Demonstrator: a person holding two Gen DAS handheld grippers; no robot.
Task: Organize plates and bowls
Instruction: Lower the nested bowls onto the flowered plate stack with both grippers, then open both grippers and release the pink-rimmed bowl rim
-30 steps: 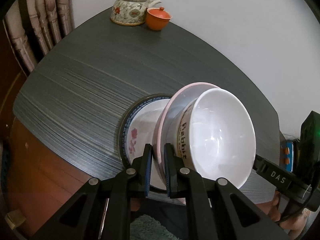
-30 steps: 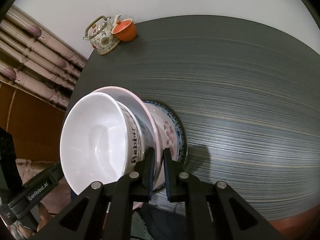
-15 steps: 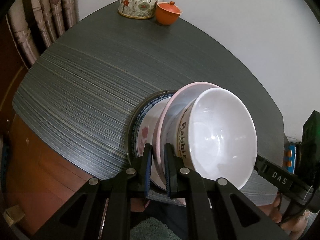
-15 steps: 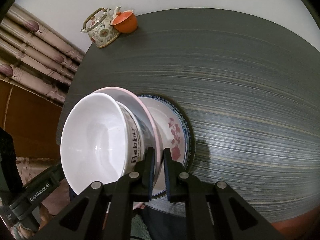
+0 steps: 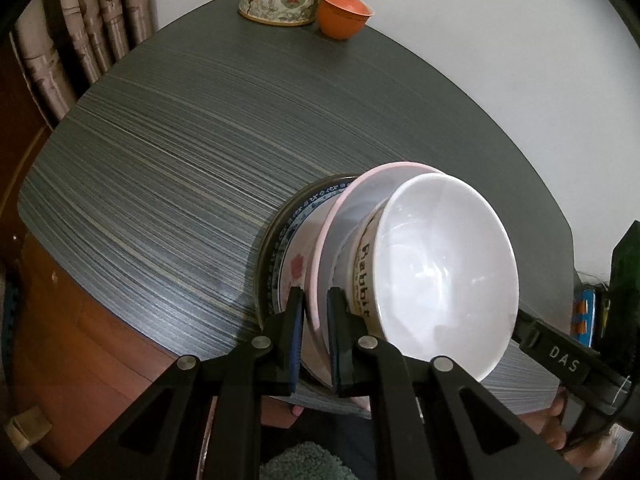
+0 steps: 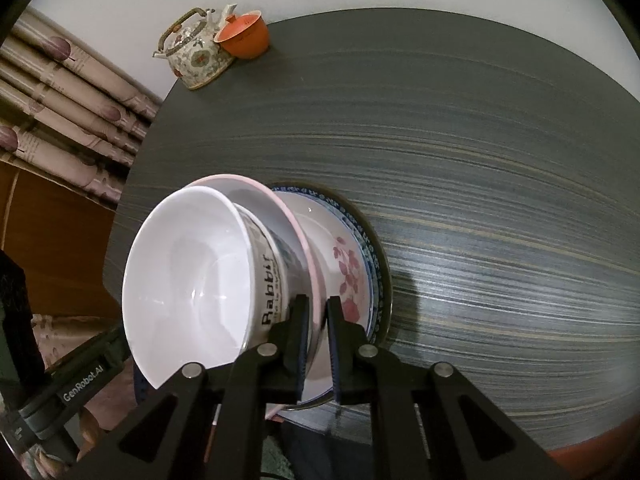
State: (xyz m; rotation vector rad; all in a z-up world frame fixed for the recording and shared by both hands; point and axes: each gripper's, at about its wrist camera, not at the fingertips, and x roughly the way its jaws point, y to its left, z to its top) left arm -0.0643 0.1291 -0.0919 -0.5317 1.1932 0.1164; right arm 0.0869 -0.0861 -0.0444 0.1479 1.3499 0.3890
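Pink plate, carrying the white bowl, is clamped by the left gripper and the right gripper. The floral plate behind seems to rest on the table; its 6 o'clock edge is hidden.

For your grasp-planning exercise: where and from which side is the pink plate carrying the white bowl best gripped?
Grip the pink plate by its thin rim, from opposite sides at the near edge, as both the left hand-held gripper and the right hand-held gripper do. The white bowl fills its middle; only the rim is free.

White bowl nested in pink plate over floral plate.
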